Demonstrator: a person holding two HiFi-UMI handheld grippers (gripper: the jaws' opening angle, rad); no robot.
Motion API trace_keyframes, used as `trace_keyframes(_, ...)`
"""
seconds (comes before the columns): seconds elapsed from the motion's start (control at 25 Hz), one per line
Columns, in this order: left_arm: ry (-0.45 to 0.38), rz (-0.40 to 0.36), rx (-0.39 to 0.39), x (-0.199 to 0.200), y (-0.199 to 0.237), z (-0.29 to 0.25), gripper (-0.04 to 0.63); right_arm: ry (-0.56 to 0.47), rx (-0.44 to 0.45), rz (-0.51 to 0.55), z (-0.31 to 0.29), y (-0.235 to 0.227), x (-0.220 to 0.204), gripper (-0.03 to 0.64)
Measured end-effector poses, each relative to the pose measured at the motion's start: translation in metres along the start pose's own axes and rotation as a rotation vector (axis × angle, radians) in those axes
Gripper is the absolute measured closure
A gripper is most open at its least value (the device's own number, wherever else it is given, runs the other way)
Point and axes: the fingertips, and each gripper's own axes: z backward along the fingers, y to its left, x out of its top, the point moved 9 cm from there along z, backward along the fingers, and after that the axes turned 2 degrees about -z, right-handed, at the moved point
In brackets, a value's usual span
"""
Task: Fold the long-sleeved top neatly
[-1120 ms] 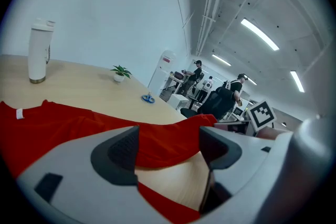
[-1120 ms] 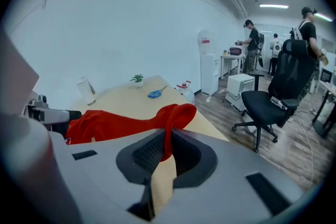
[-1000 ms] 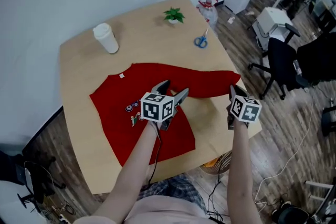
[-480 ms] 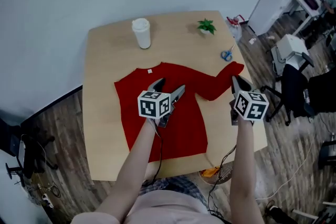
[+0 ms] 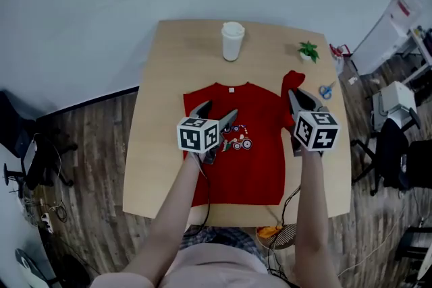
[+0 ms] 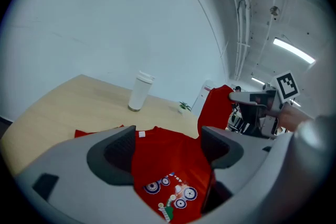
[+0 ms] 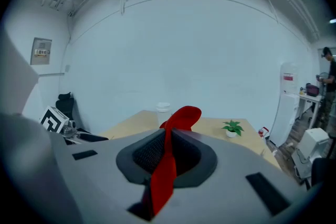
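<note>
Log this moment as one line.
left gripper: jaws just opened further, empty | right gripper: jaws shut on sleeve, held up | top: flat on table

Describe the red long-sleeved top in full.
The red top looks like soft knit cloth. It lies face up and flat on the wooden table, with its neckline and white label toward the far edge. A small wheeled-vehicle print sits on the chest. One sleeve is raised off the table, pinched in the shut right gripper.
</note>
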Motion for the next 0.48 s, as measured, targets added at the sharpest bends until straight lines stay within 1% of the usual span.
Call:
trace_keyframes(0.24,-0.010,0.039,0.079,-0.008,0.038,0.034,0.227,0.058,0.158,0.062,-0.051,0.064,-0.010,0.577)
trace_keyframes(0.48,-0.016,0.085,0.157,-0.021,0.073,0.067,0.227,0.153,0.301,0.154,-0.103,0.130,-0.039,0.575)
